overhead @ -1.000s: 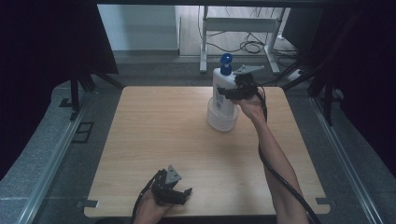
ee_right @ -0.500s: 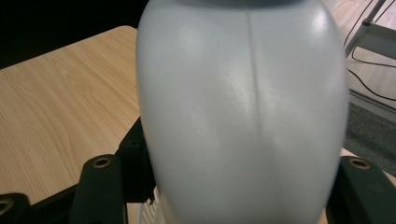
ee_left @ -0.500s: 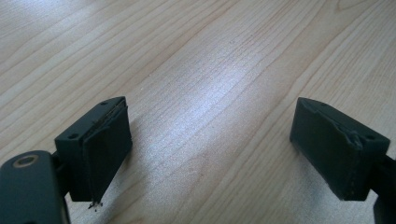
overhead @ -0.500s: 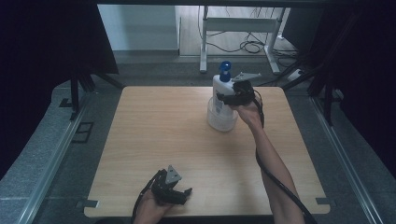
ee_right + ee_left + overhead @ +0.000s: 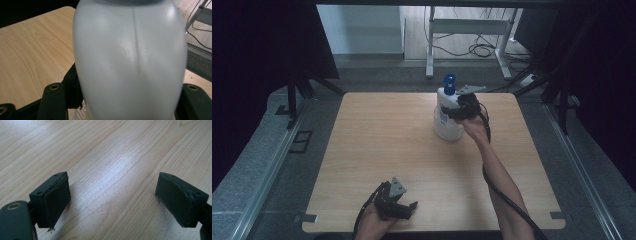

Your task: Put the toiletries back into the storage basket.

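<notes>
A white plastic bottle [image 5: 444,120] with a blue cap [image 5: 449,79] stands upright on the far right part of the wooden table [image 5: 382,135]. My right gripper [image 5: 454,111] is shut on the bottle's upper body from the right side. In the right gripper view the pale bottle [image 5: 130,57] sits between the two black jaws, hiding most of them. My left gripper [image 5: 410,209] rests low near the table's front edge, open. In the left gripper view its two pads [image 5: 57,197] stand wide apart over bare wood with nothing between them.
Dark curtains flank the table on both sides. Beyond the far edge a metal stand [image 5: 467,35] and loose cables [image 5: 477,50] lie on the floor. A black cable [image 5: 507,197] trails along the right forearm.
The bottle and my right gripper have come down and slightly left, so the blue cap sits lower than before. The left gripper has stayed in place.
</notes>
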Available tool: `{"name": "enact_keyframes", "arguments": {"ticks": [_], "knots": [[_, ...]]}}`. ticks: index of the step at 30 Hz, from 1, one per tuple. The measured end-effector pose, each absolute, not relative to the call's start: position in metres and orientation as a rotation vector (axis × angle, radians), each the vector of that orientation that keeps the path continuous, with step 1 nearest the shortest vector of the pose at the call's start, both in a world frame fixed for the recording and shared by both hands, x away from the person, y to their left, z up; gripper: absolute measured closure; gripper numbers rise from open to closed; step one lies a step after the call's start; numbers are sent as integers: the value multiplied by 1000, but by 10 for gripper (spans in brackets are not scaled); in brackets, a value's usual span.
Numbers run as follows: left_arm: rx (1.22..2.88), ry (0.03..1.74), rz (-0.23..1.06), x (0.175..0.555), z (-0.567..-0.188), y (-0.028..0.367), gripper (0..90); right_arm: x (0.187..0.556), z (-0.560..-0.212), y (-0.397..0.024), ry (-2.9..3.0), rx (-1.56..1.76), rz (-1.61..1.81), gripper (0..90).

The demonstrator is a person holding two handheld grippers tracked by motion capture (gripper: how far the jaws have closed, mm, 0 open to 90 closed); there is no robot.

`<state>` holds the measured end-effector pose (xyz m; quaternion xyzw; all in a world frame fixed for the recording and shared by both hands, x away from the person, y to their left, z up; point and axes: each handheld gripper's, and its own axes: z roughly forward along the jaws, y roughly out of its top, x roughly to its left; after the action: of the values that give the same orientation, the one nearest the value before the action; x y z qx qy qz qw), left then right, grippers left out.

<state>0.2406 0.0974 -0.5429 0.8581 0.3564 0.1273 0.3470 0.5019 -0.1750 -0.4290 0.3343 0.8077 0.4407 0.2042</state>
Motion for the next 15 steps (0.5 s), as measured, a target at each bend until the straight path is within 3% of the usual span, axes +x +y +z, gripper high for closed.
{"name": "enact_keyframes", "arguments": {"ticks": [10,15], "knots": [[2229,920,332,241,-543,98,120,500,-430,-178,2248,947,1243,362],[2226,921,331,241,-543,97,120,497,-423,-179,2206,975,1301,311]]}}
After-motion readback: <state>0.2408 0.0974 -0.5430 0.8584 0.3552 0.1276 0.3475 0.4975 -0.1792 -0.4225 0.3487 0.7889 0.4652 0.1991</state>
